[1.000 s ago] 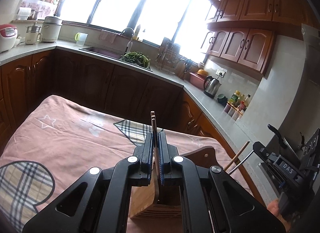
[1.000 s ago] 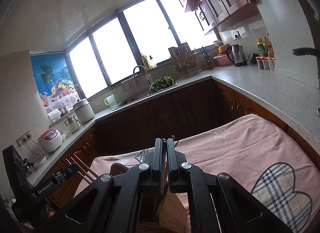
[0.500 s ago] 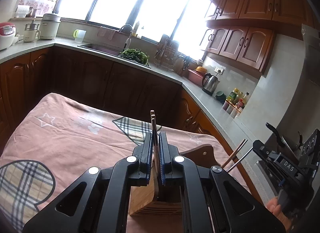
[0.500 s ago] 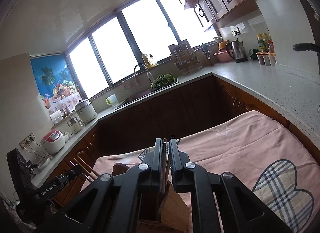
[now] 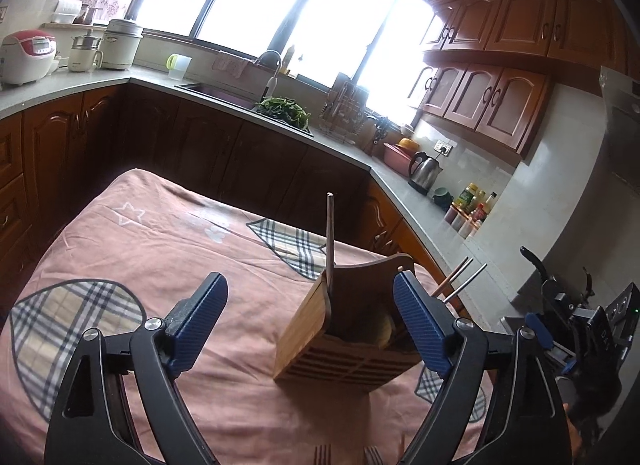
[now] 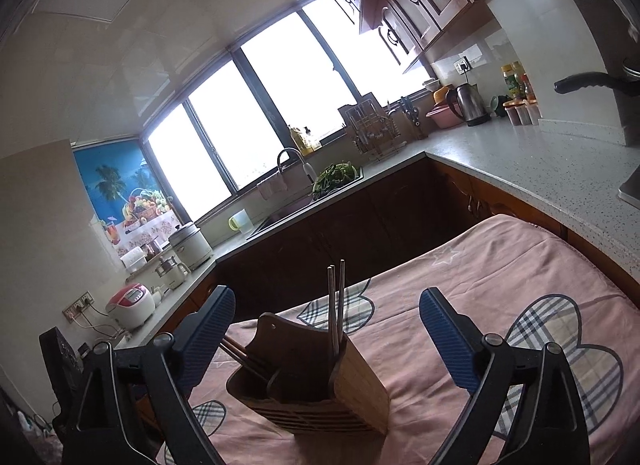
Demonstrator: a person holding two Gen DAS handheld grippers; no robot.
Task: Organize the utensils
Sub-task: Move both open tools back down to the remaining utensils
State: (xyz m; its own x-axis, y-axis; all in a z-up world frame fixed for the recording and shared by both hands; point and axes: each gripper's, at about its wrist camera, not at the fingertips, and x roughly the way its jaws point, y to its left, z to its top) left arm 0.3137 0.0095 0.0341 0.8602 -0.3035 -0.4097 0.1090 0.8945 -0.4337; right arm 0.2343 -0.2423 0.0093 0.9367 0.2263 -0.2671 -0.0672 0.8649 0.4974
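A wooden slatted utensil holder (image 5: pixel 352 329) stands on the pink cloth-covered table (image 5: pixel 160 249); it also shows in the right wrist view (image 6: pixel 316 389). Chopsticks (image 5: pixel 330 241) stand upright in its left corner, and in the right wrist view a pair of chopsticks (image 6: pixel 335 305) stands in its right side, with more chopsticks (image 6: pixel 240 353) leaning at its left. My left gripper (image 5: pixel 316 321) is open and empty, just above the holder. My right gripper (image 6: pixel 326 337) is open and empty, straddling the holder from the other side. Fork tines (image 5: pixel 322 455) show at the bottom edge.
Kitchen counters with dark wood cabinets (image 5: pixel 200 145) wrap around the table's far side. A sink with greens (image 5: pixel 284 107), a kettle (image 5: pixel 426 167) and bottles (image 5: pixel 472 205) sit on the counter. The right gripper's body (image 5: pixel 576 325) is at the left view's right edge.
Both grippers were shut on chopsticks above the holder; both have opened wide, and the chopsticks now stand in the holder.
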